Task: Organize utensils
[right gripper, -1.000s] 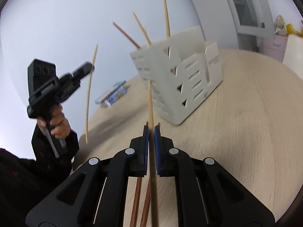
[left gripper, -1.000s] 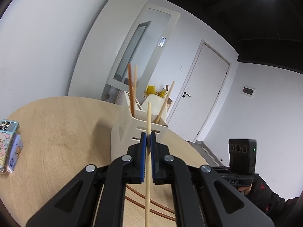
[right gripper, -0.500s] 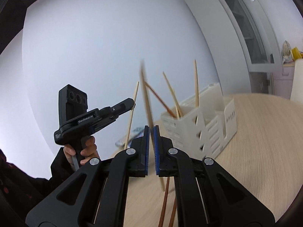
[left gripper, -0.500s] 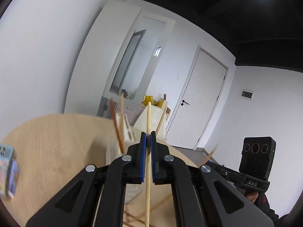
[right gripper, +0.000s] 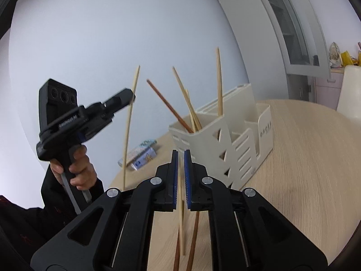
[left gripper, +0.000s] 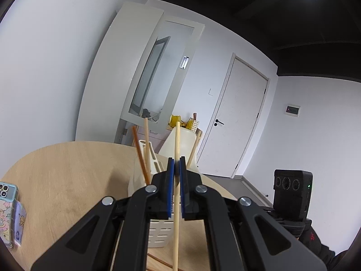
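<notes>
A white slotted utensil holder [right gripper: 227, 140] stands on the round wooden table [right gripper: 304, 158], with several chopsticks [right gripper: 187, 103] standing in its near compartment. It also shows in the left wrist view [left gripper: 144, 180]. My left gripper [left gripper: 177, 169] is shut on a pale chopstick [left gripper: 177, 149], held upright just before the holder; it also shows in the right wrist view [right gripper: 128, 122]. My right gripper [right gripper: 180, 158] is shut on another pale chopstick [right gripper: 181, 216], its lower end hanging toward the table. Two dark brown chopsticks [right gripper: 194, 237] lie on the table below it.
A phone in a patterned case [left gripper: 6, 205] and a small blue pack [left gripper: 19, 225] lie at the table's left edge. A white chair [left gripper: 180, 142] stands behind the holder. A door and a cabinet are farther back.
Both grippers tilted up and then settled back, each still holding its chopstick. The right gripper's chopstick now hangs lower between the pads. The holder is closer in the left wrist view.
</notes>
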`<state>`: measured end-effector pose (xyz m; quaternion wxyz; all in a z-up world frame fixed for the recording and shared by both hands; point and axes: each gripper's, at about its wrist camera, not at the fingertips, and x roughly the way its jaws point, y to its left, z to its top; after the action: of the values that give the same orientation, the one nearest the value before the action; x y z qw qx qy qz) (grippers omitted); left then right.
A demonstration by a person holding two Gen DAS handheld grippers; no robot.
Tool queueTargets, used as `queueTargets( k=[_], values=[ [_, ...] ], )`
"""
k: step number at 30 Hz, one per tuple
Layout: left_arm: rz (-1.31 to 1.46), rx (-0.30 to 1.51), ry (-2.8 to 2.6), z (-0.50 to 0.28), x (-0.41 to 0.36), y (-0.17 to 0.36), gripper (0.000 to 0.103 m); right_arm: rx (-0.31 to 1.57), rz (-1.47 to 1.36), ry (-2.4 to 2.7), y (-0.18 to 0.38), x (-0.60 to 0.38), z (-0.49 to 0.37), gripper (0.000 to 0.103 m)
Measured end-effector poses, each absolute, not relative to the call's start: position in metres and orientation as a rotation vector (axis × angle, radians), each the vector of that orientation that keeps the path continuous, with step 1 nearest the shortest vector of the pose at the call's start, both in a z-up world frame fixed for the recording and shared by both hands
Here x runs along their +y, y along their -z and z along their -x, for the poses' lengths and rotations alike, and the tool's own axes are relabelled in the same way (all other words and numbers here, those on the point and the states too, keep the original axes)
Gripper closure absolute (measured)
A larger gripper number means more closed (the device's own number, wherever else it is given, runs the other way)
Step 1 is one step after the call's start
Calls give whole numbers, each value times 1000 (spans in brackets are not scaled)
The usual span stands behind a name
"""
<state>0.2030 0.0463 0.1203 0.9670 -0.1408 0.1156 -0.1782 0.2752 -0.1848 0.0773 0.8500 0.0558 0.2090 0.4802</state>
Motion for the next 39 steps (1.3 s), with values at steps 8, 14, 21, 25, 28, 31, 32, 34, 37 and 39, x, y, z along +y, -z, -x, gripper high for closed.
queueTargets(
  k=[8,14,21,25,28,31,32,34,37,39],
  values=[
    [317,220,318,-183,65,-112,99,563,56,-980,-51,-150,-275,97],
    [324,229,312,-174,71,-103,99,605,180,-917,-25,-138,-277,75],
    [333,241,339,-172,71,-97,99,672,262,-892,3,-158,-293,75],
    [334,244,352,-173,68,-94,99,695,331,-911,18,-166,-295,75],
    [329,249,353,-174,67,-91,99,720,337,-941,24,-169,-293,75],
    [339,255,354,-175,68,-89,99,728,372,-967,26,-166,-288,75],
    [343,258,358,-176,68,-88,99,737,386,-973,28,-165,-287,75],
    [339,259,351,-178,70,-89,99,753,413,-1001,31,-161,-284,77],
    [348,262,357,-179,70,-90,99,756,445,-993,34,-156,-280,78],
    [348,262,357,-179,70,-90,99,752,427,-1001,33,-157,-280,79]
  ],
)
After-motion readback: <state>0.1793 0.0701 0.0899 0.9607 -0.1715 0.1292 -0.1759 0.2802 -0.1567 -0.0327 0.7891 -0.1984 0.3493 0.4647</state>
